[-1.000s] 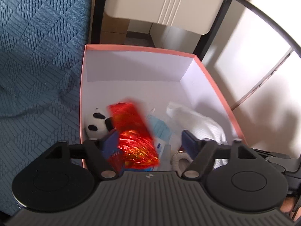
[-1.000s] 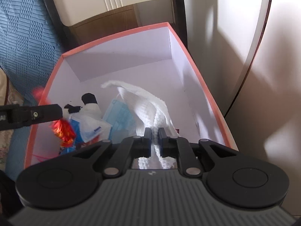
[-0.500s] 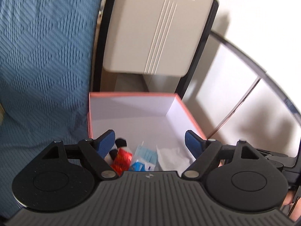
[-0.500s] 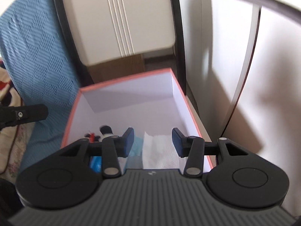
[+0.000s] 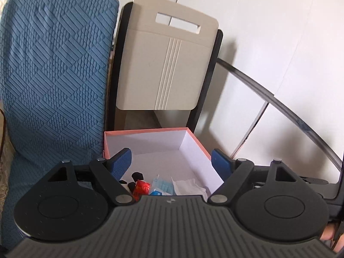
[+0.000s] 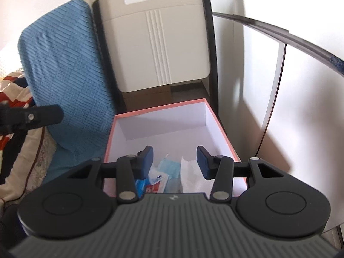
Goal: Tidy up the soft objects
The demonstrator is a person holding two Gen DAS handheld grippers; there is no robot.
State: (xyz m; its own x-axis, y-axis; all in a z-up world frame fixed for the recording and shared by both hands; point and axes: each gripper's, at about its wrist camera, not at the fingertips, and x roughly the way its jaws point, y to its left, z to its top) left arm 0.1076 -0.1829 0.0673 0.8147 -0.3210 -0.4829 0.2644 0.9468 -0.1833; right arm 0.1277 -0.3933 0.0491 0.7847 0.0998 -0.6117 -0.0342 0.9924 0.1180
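Tongs on both hands stood open and empty above the near end of the pink-rimmed box. The left tongs were spread wide, their blue pads framing the box interior with nothing between them; the right tongs were parted about halfway, having just been opening within the last second, and nothing lay between their pads either. The soft things sat heaped at the near end of the box floor, below and ahead of both tongs: a red foil packet at the left, with black parts of a small plush toy just beside it, a pale blue face mask in the middle, and a white cloth at the right. The far half of the box floor was bare. In the right wrist view the cloth lay directly under the right tongs, its length running from near to far, so the right hand appeared the nearer one to it, while the packet and plush lay closer to the left hand. A blue quilted cushion rose at the left of the box and a beige folded chair stood behind it. No soft thing showed outside the box, so sorting seemed largely done.
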